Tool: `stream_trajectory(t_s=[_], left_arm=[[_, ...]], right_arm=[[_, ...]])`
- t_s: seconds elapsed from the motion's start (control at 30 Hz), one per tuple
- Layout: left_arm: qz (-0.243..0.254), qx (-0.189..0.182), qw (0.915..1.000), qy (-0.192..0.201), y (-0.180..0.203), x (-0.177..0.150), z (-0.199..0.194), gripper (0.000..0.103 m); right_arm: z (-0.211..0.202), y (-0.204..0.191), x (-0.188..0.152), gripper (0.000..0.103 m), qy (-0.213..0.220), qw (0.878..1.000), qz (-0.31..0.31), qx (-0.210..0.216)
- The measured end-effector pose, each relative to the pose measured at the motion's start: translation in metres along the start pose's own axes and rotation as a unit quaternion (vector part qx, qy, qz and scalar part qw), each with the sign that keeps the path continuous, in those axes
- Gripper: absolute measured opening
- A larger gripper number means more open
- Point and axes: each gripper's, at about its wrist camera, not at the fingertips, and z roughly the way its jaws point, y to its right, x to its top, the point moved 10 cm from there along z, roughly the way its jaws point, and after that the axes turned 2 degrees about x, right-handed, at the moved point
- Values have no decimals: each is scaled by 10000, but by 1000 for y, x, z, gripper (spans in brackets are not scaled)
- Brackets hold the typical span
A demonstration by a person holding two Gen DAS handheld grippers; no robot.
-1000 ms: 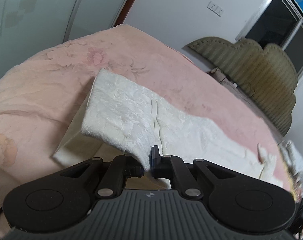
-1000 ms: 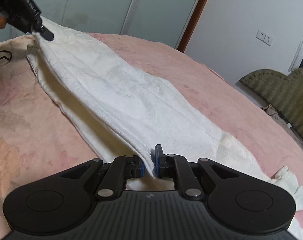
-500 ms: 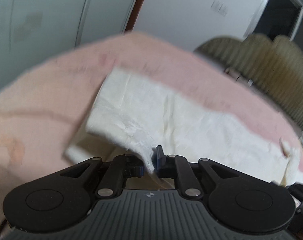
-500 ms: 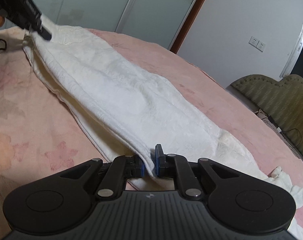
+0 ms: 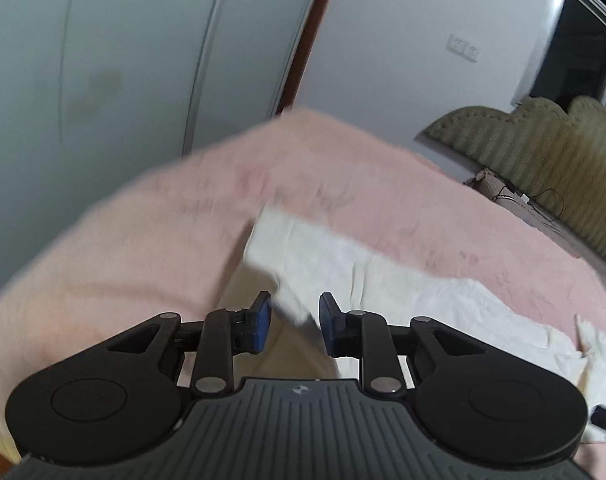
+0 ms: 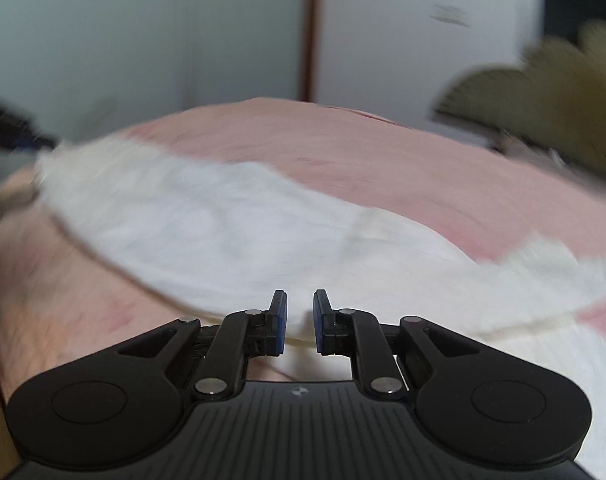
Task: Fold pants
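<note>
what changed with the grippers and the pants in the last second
Both grippers let go: the left gripper and right gripper, each clamped on the white pants' edge before, now stand open. Both views are blurred and aimed higher, so the grippers are moving. The pants remain stretched along the pink bedspread.

The pants [image 5: 383,276] are soft white cloth with crinkles, lying on a bed [image 5: 143,240] covered in fuzzy pink cloth. Each tool [image 5: 291,318] [image 6: 299,320] is matt black plastic with shiny metal pins and blue pads [image 5: 261,320].
</note>
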Motion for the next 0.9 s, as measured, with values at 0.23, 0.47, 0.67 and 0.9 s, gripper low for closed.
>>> stream_trajectory(t_s=[0.23, 0.47, 0.67, 0.9], left_arm=[[-119, -235, 9996, 67, 20, 17, -2, 32], [1158, -1974, 9710, -689, 175, -29, 37, 40], [2678, -2838, 9156, -968, 297, -108, 51, 45], [3180, -3053, 8909, -1092, 323, -166, 56, 50]], right_arm=[[-22, 118, -53, 13, -463, 9711, 1517, -1785], [-40, 137, -15, 14, 381, 9584, 2042, -1959], [27, 138, 68, 58, 322, 9739, 1020, -2000], [148, 203, 74, 75, -1001, 9479, 155, -3021]])
